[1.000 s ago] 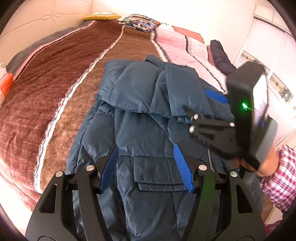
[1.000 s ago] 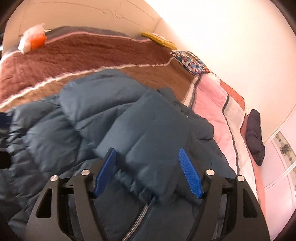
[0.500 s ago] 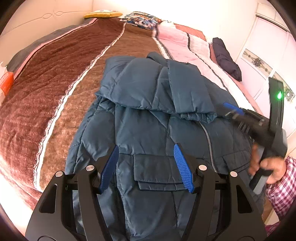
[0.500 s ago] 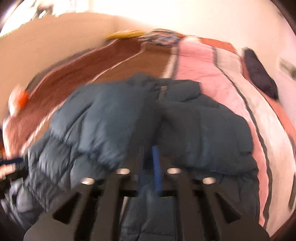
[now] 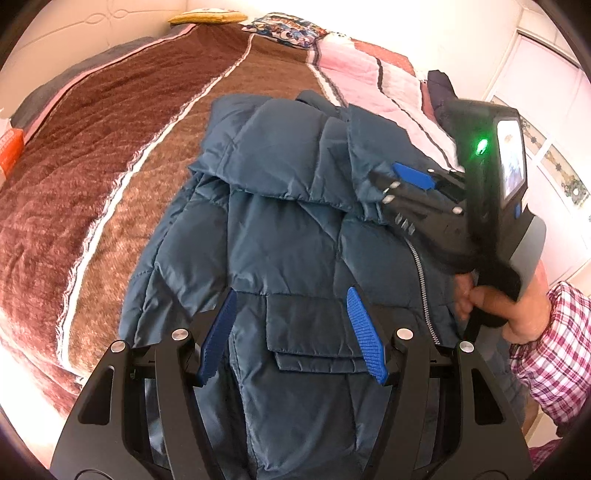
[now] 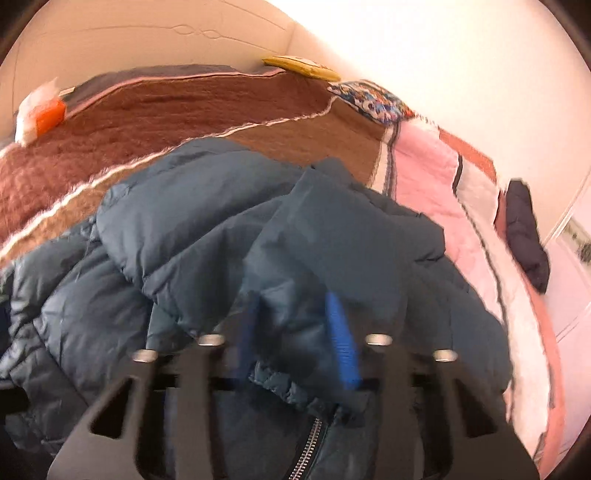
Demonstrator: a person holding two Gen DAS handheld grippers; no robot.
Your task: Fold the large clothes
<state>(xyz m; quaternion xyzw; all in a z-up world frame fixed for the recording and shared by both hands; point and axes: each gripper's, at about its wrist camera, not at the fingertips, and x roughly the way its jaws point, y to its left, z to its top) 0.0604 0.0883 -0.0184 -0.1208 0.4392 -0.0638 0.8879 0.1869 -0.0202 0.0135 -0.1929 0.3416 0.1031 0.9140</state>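
Note:
A dark blue puffer jacket [image 5: 295, 236] lies front up on the bed, both sleeves folded across its chest; it fills the right wrist view [image 6: 207, 258] too. My left gripper [image 5: 291, 332] is open and empty, hovering over the jacket's flap pocket [image 5: 310, 328]. My right gripper [image 6: 295, 332] is blurred, its jaws partly open astride the elastic cuff [image 6: 280, 384] of the folded right sleeve, above the zipper [image 6: 306, 450]. In the left wrist view the right gripper [image 5: 399, 181] sits at the sleeve's edge.
The bed has a brown striped blanket [image 5: 92, 155] on the left and a pink quilt [image 5: 369, 77] on the right. Pillows [image 5: 284, 27] lie at the headboard. A dark garment [image 6: 524, 236] lies at the bed's right edge. An orange pack [image 6: 44, 114] lies far left.
My right gripper swung back from the jacket's right side onto the folded sleeve cuff, and its jaws went from shut to partly open. My left gripper stayed over the pocket.

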